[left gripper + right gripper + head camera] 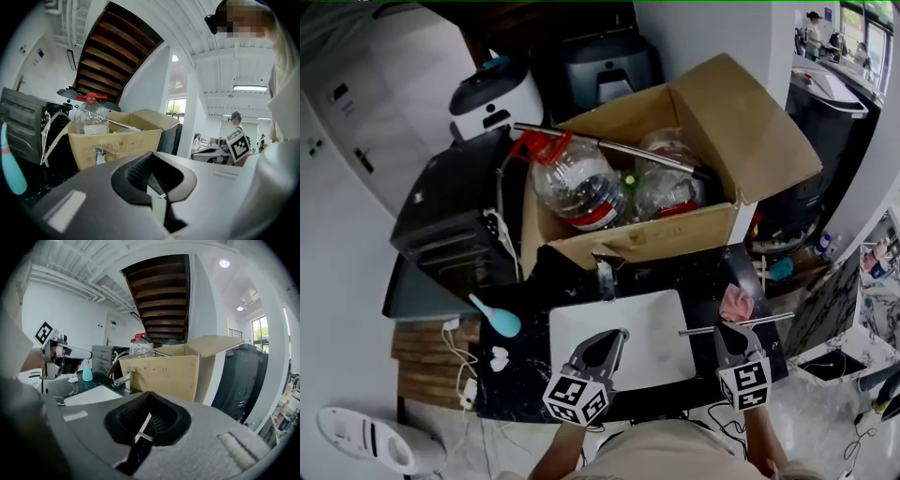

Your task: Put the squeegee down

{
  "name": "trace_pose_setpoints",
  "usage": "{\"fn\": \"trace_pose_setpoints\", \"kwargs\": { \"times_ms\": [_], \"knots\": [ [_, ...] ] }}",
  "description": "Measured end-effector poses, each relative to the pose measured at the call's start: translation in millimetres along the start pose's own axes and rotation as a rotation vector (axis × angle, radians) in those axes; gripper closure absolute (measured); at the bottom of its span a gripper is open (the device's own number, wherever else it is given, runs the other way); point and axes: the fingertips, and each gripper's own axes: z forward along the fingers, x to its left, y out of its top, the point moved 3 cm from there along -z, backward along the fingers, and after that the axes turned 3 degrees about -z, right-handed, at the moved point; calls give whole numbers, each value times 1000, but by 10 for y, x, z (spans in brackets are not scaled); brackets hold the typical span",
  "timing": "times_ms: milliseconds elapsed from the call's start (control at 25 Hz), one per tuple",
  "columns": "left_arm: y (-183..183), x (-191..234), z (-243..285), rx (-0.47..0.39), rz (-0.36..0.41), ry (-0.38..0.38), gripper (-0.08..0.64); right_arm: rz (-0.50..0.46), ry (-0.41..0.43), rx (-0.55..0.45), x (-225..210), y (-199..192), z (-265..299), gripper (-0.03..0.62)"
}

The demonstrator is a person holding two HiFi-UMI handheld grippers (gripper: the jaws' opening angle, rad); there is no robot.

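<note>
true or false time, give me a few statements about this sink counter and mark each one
1. The cardboard box holds clear plastic bottles. True.
2. The teal bottle is right of the sink. False: it is left of it.
3. The right gripper has its jaws wide apart. False: they are together, with nothing between.
4. A pink cloth lies right of the sink. True.
5. The left gripper grips the faucet. False: it is shut and empty, apart from the faucet.

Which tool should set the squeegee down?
Right. The right tool is shut on the squeegee, above the counter beside the sink. The left tool is shut, apart from it.
</note>
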Motion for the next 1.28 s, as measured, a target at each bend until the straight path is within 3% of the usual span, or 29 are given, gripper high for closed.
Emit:
{"fn": "trace_pose_setpoints", "kwargs": {
  "times_ms": [240,400,720,920,1280],
  "knots": [
    [186,54,-89,-57,13,20,545,-87,78,-83,176,399,24,591],
    [376,25,-152,-101,22,13,545,-89,116,-156,227,691,0,591],
    [800,-97,-259,-172,87,-1,545,-87,99,-275,178,1142,-89,591],
    [827,-38,-254,-214,103,7,543,-113,71,-293,158,1208,-140,591],
    [698,-53,-202,-179,97,3,545,-85,49,-268,108,1029,-190,591]
  ]
}}
